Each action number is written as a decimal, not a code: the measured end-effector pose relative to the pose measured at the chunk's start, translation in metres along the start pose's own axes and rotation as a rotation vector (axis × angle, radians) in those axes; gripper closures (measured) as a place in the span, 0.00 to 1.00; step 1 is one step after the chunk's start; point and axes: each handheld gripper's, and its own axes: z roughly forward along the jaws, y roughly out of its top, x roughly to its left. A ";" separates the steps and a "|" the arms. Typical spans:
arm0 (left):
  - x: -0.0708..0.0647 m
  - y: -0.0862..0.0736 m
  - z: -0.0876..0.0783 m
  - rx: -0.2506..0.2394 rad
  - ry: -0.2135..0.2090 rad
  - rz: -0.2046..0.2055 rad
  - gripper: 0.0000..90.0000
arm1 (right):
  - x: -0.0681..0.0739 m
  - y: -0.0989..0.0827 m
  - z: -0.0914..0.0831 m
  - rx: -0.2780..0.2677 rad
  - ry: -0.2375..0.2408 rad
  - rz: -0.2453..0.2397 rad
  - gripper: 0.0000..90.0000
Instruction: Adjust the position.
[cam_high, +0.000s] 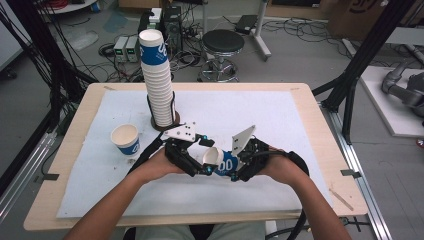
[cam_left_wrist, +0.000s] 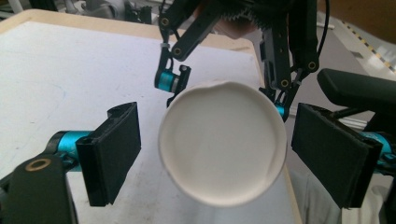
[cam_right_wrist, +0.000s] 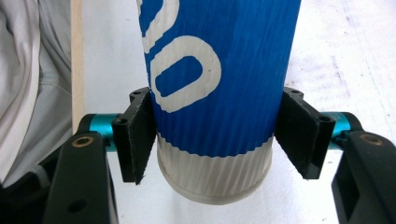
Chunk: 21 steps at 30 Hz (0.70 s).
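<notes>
Both tongs meet over the near middle of the table (cam_high: 65, 150). Right tongs (cam_high: 235, 167) are clamped on a blue-and-white paper cup (cam_high: 220, 161), pads pressed to its ribbed sleeve close to the base, and the cup lies sideways with its mouth toward my left hand. Left tongs (cam_high: 200, 162) stand wide open, 1 pad on either side of the rim and neither touching it.

My guess is that I am partway through setting out cups 1 by 1. 1 single cup (cam_high: 125, 139) already stands upright on the white mat at the left, near the tall stack of cups (cam_high: 159, 80) in its holder at the far middle. This second cup is off the stack and off the mat, so it has not been set down yet, and most of the stack remains.

From above I can see the layout: stack, standing cup, and both hands close together. That view cannot tell me whether my left pads touch. Looking along my left tongs (cam_left_wrist: 215, 154), I see straight into the round white mouth of the cup (cam_left_wrist: 222, 142) with clear gaps to both pads, and the right tongs behind it. Looking along my right tongs (cam_right_wrist: 219, 144), I see the pads squeezing the blue sleeve of the cup (cam_right_wrist: 219, 84) just above the white bottom band.
</notes>
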 end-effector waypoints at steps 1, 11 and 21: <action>0.000 0.000 0.001 0.011 -0.005 0.006 0.18 | 0.000 0.002 0.001 0.008 -0.001 -0.006 0.38; 0.003 -0.002 0.004 0.062 -0.043 0.003 0.27 | 0.004 0.010 0.007 0.039 0.011 -0.025 0.37; 0.005 -0.004 0.003 0.056 -0.067 0.012 0.34 | 0.004 0.007 0.007 0.019 0.023 -0.005 0.32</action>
